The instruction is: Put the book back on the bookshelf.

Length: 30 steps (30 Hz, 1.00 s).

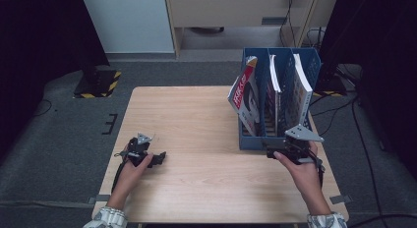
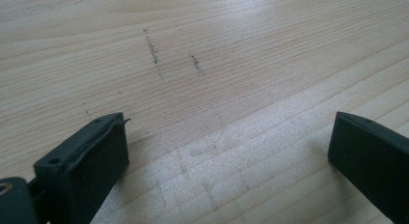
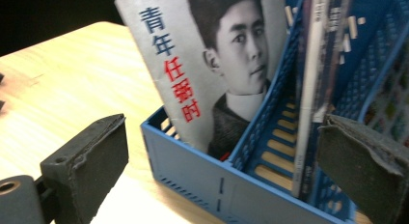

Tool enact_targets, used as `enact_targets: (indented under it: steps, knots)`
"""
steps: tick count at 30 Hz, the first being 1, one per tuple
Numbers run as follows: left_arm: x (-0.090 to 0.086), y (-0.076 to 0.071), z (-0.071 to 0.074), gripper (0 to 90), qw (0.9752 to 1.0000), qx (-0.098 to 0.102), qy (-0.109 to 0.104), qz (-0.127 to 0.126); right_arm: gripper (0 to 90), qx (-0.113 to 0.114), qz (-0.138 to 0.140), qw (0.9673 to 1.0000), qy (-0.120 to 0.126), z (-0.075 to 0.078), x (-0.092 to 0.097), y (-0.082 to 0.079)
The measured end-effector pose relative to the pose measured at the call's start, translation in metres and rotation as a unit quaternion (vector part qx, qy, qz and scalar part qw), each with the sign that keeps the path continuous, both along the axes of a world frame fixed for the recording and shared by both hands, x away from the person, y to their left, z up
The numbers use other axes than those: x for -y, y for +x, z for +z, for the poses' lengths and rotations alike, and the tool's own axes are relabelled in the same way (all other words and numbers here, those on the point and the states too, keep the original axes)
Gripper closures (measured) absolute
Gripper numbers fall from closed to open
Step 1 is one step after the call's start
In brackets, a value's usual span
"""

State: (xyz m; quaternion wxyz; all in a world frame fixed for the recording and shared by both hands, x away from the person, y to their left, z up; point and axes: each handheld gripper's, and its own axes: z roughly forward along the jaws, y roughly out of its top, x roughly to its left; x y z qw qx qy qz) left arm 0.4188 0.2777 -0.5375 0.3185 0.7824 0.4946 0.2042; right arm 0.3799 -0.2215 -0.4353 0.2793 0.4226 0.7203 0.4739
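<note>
Step in hand, as judged: approach to the blue file rack (image 1: 275, 98) at the right of centre in the high view, with the right gripper (image 1: 281, 152) lined up at the rack's near end wall and nothing taken yet. The rack stands on the right half of the worktop (image 1: 196, 120) and has three compartments, each with a book or magazine standing in it. The nearest candidate is the magazine (image 3: 212, 74) with a portrait cover and blue and red characters; it leans in the left compartment, tilted toward the left of the frame, top edge above the rack wall. In the right gripper view the jaws stand wide apart, holding nothing: the left pad sits over bare wood outside the rack, while the right pad overlaps the middle compartment, just beside a thin upright book (image 3: 308, 103). I cannot tell whether that pad touches it. Next move likely calls for lifting above the near wall, closing in on one spine or edge, and narrowing before the pinch. Left gripper (image 1: 147, 158) lies low over the worktop at lower left of the high view, jaws wide, empty, well apart from the rack.
</note>
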Motion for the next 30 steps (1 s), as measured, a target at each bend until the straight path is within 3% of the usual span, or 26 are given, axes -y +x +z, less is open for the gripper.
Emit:
enact_targets:
  steps: [13,30]
  knots:
    - [0.000,0.000,0.000,0.0,1.0000,0.000,0.000,0.000,5.3,-0.015,0.038,0.9992,-0.006,-0.005,-0.021,-0.002]
    - [0.000,0.000,0.000,0.0,1.0000,0.000,0.000,0.000,5.2,-0.033,0.062,0.9974,-0.016,-0.014,-0.039,-0.005]
